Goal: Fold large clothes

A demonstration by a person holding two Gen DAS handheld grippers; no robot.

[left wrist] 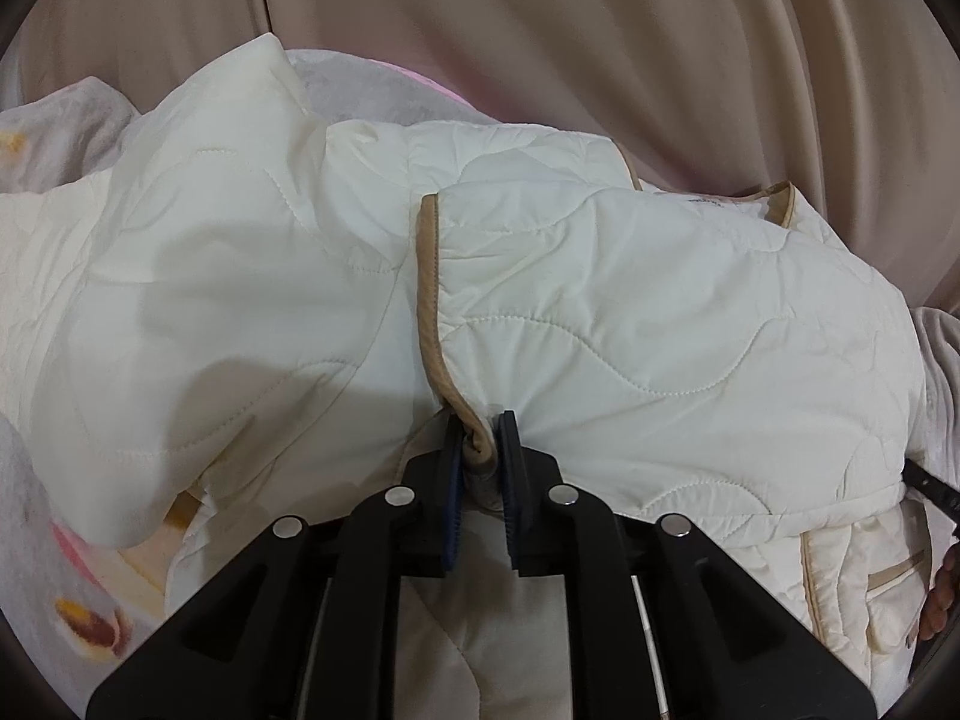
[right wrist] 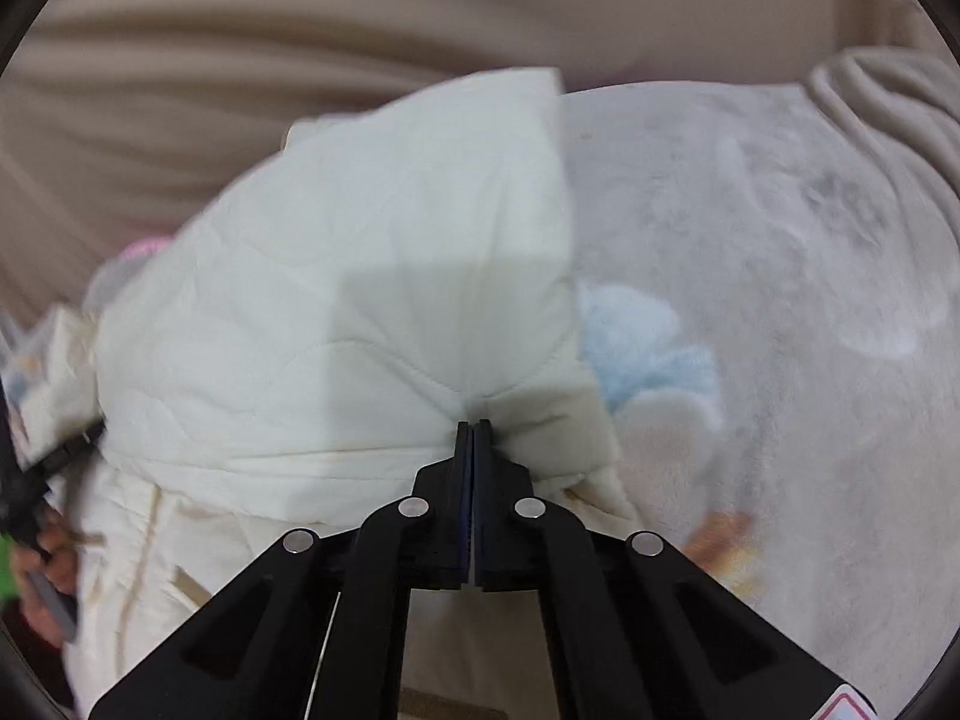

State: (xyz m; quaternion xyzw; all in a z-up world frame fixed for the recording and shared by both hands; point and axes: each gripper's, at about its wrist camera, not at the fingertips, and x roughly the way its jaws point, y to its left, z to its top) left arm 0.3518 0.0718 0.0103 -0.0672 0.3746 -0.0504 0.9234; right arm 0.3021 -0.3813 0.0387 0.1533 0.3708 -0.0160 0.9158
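The tan-trimmed edge of the quilted jacket (left wrist: 600,300) is pinched by the left gripper (left wrist: 480,438); its fabric is clamped by the right gripper (right wrist: 474,426)

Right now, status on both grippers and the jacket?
Left gripper shut on the quilted jacket, pinching its tan-trimmed edge. Right gripper shut on jacket fabric. Jacket bunched over a fleece blanket. Nothing blocking.

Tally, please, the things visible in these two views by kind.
Cream quilted jacket with tan trim: 1
Grey fleece blanket with cartoon prints: 1
Beige curtain: 1
Black two-finger grippers: 2, left gripper, right gripper
Total: 5
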